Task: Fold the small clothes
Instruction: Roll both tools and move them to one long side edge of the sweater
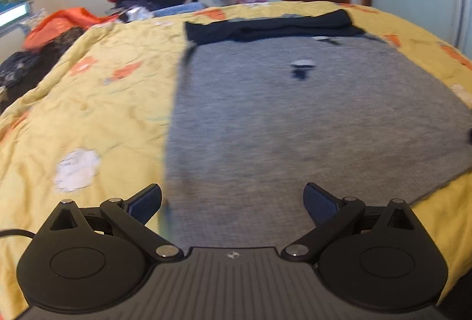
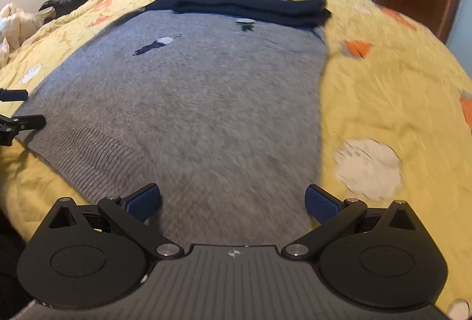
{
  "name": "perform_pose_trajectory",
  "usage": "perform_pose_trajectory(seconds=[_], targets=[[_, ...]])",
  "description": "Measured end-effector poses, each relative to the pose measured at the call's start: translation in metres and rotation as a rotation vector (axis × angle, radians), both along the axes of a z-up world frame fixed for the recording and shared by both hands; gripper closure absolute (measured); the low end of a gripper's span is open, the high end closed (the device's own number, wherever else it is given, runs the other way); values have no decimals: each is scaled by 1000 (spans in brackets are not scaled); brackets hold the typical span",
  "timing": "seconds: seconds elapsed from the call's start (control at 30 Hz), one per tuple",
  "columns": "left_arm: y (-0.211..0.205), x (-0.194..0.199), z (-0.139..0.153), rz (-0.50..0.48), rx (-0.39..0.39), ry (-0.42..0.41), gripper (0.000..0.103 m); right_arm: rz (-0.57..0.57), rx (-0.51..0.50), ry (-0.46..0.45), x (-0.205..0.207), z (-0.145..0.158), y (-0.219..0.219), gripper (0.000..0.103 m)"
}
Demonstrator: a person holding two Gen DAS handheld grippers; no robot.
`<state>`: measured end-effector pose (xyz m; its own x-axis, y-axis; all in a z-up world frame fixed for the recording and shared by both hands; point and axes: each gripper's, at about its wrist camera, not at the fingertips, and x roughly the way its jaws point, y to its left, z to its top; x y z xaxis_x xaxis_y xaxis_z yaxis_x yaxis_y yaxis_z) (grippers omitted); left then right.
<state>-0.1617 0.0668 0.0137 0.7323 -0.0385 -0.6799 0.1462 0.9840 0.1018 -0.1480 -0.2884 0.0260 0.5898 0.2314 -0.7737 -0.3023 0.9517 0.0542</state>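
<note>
Both tools gape — grey sweater (image 2: 191, 101) flat on quilt (image 2: 383, 90).

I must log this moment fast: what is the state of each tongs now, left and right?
Left tongs: open, holding nothing, above the near hem of the gray sweater.
Right tongs: open, holding nothing, above the same hem.
</note>
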Motion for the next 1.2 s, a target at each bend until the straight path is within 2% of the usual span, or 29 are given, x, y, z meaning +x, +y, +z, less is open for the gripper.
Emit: perform_pose_trajectory(seconds=[0.07, 0.13, 0.17, 0.27, 0.37, 0.4, 0.47, 0.53, 0.57, 0.6, 0.7, 0.9, 1.03, 1.1, 1.13, 1.17, 1.2], targets=[[14, 4, -1, 52, -38, 27, 0, -60, 56, 26, 0, 1, -18, 0], [28, 9, -3, 114, -121, 71, 0, -141, 129, 86, 4, -4, -38, 0], [34, 11, -4, 134, -169, 87, 0, -154, 191, 80, 2, -2, -45, 0], [45, 13, 2, 167, -296, 91, 0, -173, 440, 173, 7, -3, -66, 0], [63, 17, 5, 161, -506, 127, 0, -191, 762, 324, 16, -18, -87, 0], [70, 19, 5, 157, -576, 150, 0, -201, 828, 363, 20, -23, -91, 0], [86, 23, 0, 129, -760, 213, 0, -213, 894, 391, 22, -27, -96, 0], [103, 28, -14, 110, -986, 313, 0, -213, 925, 407, 23, -29, -98, 0], [109, 28, -22, 115, -1078, 350, 0, -206, 924, 410, 24, -28, -97, 0], [114, 28, -28, 121, -1135, 365, 0, -195, 919, 414, 24, -27, -95, 0], [118, 29, -29, 120, -1169, 377, 0, -169, 904, 407, 26, -26, -90, 0], [113, 32, -28, 99, -1154, 394, 1, -148, 892, 396, 35, -25, -83, 0], [108, 31, -23, 75, -1082, 389, 1, -145, 885, 376, 36, -25, -80, 0], [103, 28, -22, 61, -1054, 377, 5, -134, 872, 347, 32, -25, -76, 0], [101, 27, -22, 60, -1044, 371, 16, -129, 862, 336, 31, -25, -73, 0], [100, 26, -23, 65, -1030, 364, 37, -128, 857, 329, 29, -25, -70, 0], [100, 26, -27, 81, -1016, 381, 70, -128, 856, 325, 28, -25, -70, 0]])
